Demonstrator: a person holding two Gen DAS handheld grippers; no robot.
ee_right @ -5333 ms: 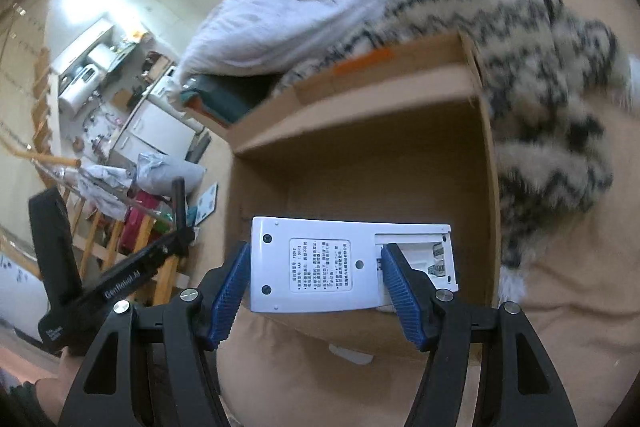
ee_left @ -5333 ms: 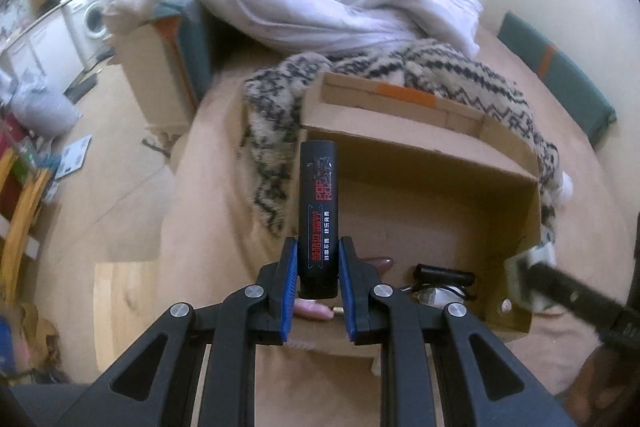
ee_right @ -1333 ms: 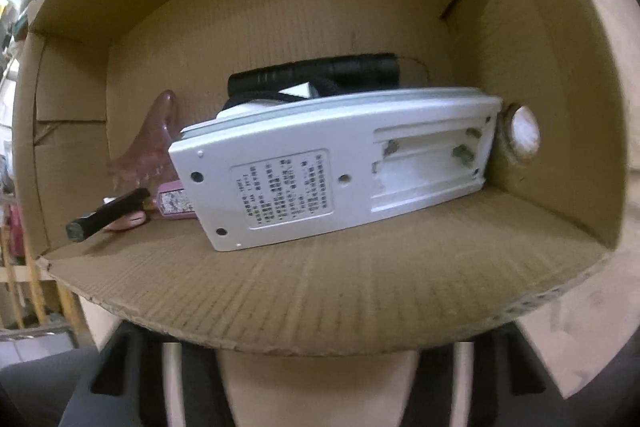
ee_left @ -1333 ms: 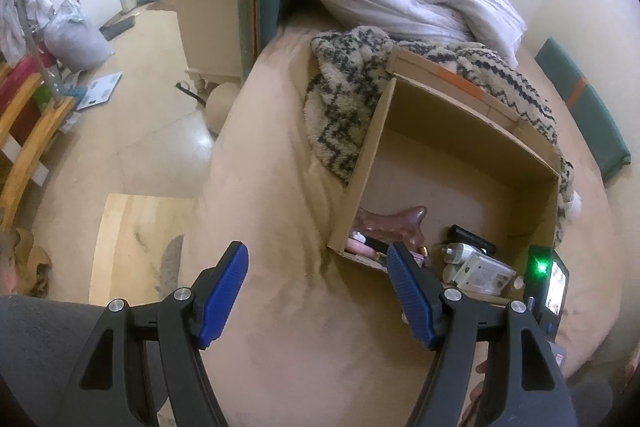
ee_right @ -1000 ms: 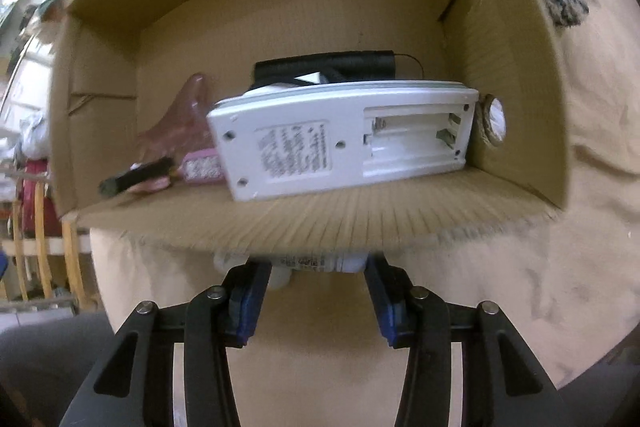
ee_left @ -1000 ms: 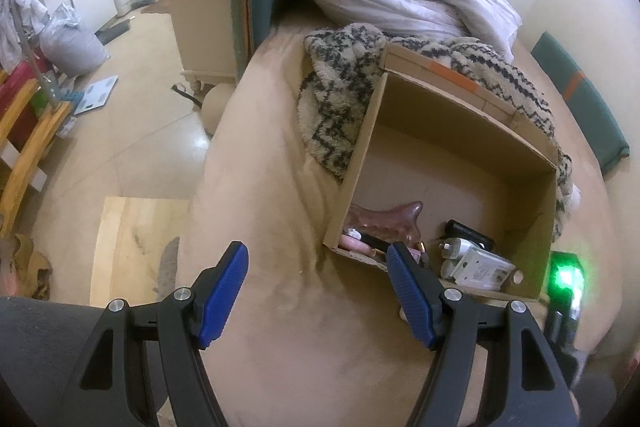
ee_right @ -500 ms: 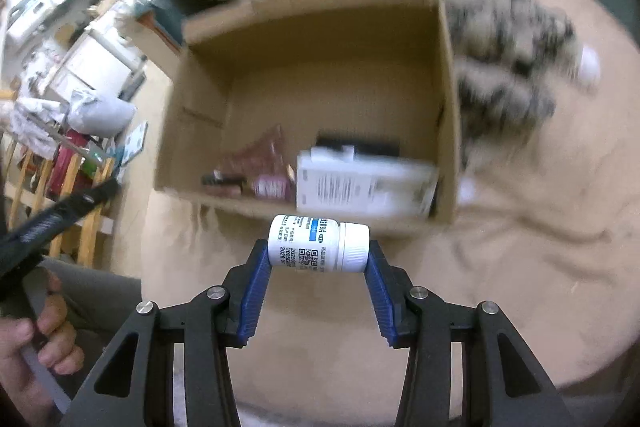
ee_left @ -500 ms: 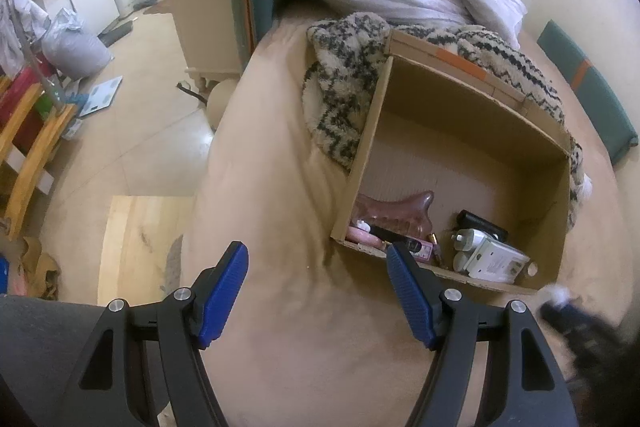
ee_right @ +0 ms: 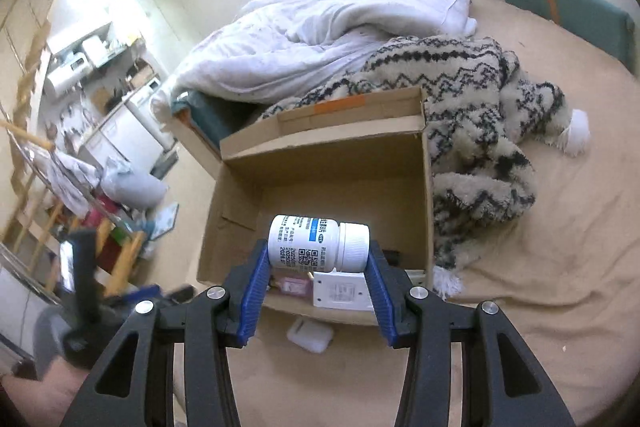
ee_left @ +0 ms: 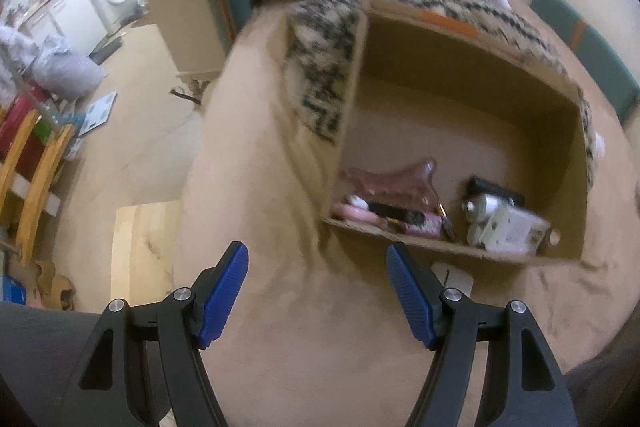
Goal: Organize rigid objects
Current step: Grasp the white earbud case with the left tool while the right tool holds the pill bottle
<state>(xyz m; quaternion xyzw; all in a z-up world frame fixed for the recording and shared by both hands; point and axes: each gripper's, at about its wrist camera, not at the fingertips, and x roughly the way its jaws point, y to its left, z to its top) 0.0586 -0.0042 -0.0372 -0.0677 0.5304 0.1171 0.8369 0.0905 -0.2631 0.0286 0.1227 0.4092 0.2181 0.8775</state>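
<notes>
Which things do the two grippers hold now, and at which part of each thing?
The right gripper holds a white pill bottle lying sideways, one pad on its base and the other on its cap. The left gripper is open and holds nothing.

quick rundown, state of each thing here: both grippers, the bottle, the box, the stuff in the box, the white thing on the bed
left gripper: open, empty
right gripper: shut on white pill bottle
white pill bottle: capped, held sideways over the box
cardboard box: open, top flaps folded out
white device: lying in the box
pink items: lying in the box
small white case: on the bed outside the box
</notes>
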